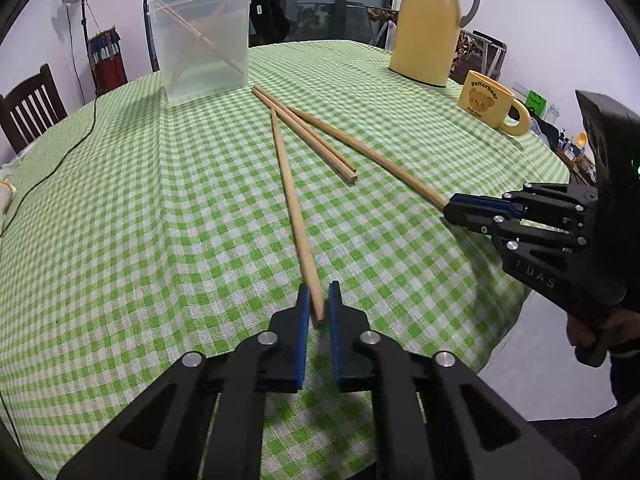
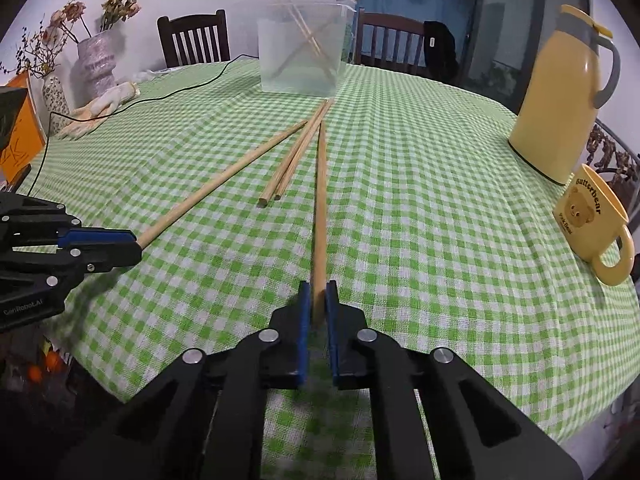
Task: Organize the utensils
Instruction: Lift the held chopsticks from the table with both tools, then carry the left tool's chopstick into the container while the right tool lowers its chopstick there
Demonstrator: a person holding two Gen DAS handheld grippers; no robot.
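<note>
Container (image 1: 200, 40) holding chopsticks at the tabletop (image 1: 120, 200) far side, loose chopstick pair (image 1: 304, 136) before it, jug (image 1: 430, 24) and mug (image 1: 490, 100) right.

Four chopsticks (image 1: 316, 140) lay on the desk (image 1: 160, 200). At least three more stood in one clear plastic container (image 1: 202, 40) near the far edge. One yellow thermos jug (image 1: 430, 28) and one yellow mug (image 1: 490, 100) were present. Two hand-held grippers were in view: left hand-held gripper (image 1: 320, 300), right hand-held gripper (image 2: 319, 300).
</note>
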